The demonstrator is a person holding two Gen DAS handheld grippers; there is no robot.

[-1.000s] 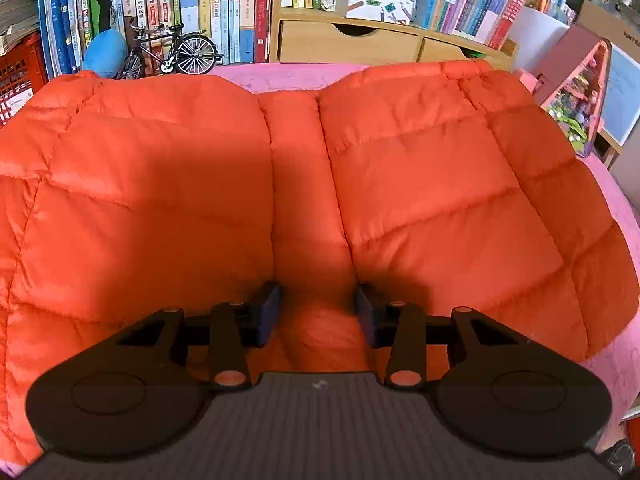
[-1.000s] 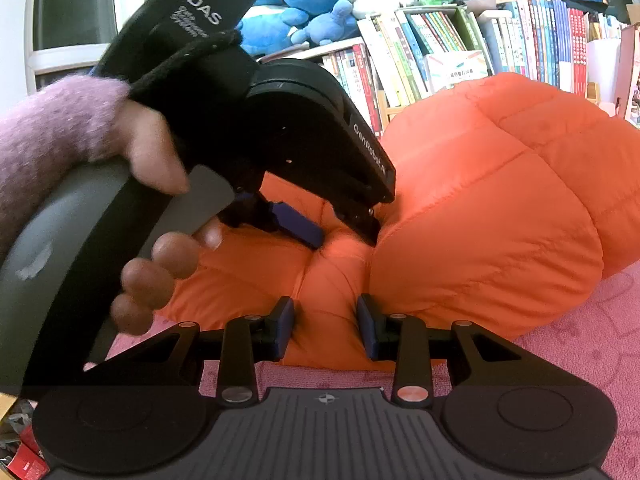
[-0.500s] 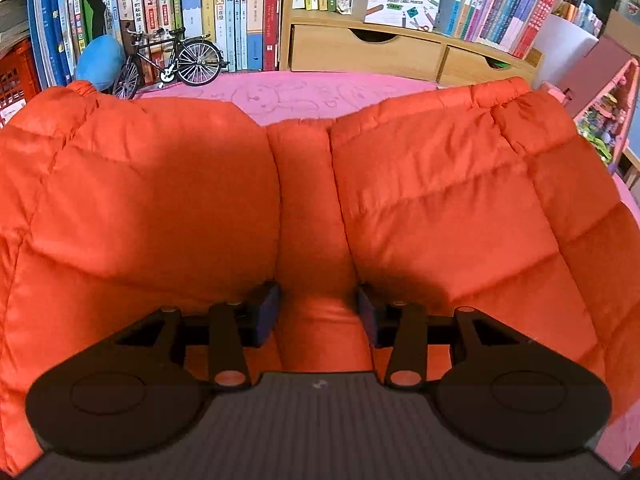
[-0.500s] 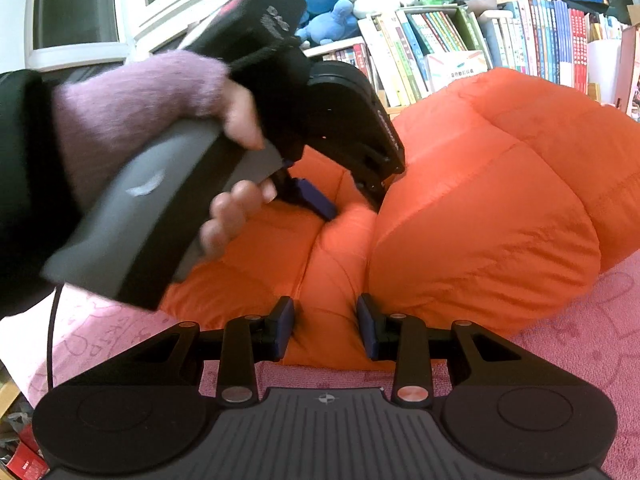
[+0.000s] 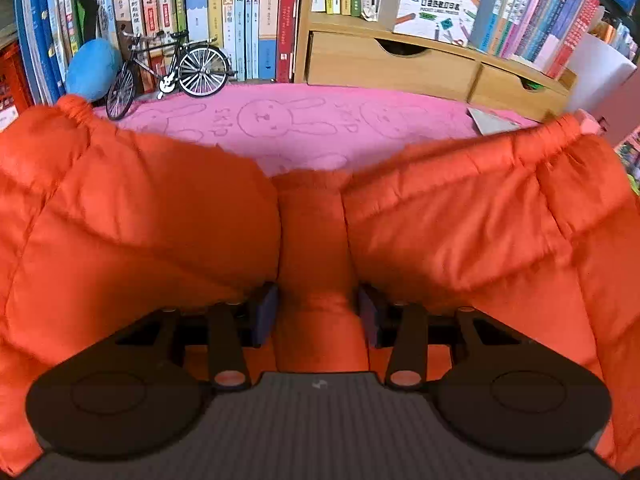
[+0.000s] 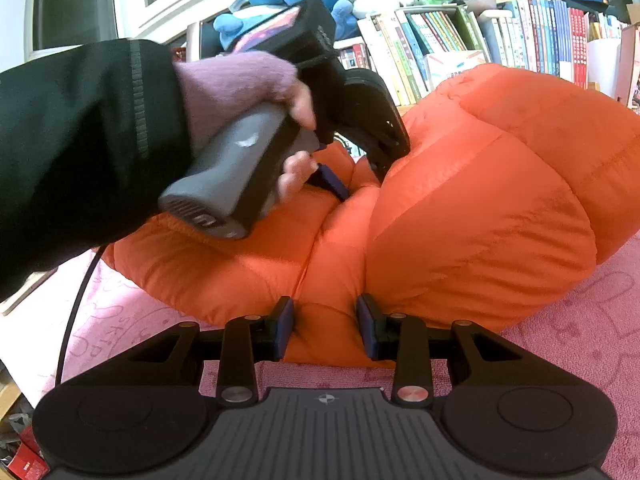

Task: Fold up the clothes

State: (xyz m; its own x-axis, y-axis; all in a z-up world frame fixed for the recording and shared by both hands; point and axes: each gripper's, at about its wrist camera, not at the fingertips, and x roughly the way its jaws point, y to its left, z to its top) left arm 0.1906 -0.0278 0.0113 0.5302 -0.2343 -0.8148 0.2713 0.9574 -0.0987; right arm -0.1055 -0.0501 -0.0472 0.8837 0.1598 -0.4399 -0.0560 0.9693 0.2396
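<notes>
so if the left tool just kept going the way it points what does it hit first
Probably more of the orange puffer jacket it already pinches; the pink blanket lies beyond.

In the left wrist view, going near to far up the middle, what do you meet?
Left gripper clamping the orange puffer jacket → pink bunny-print cloth → row of upright books.

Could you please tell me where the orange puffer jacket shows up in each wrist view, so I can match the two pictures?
Left wrist: orange puffer jacket fills the lower two-thirds, a fold pinched in the left claw.
Right wrist: it fills centre and right, its near edge in the right claw.
Shared landmark: pink rabbit-print cloth.
</notes>
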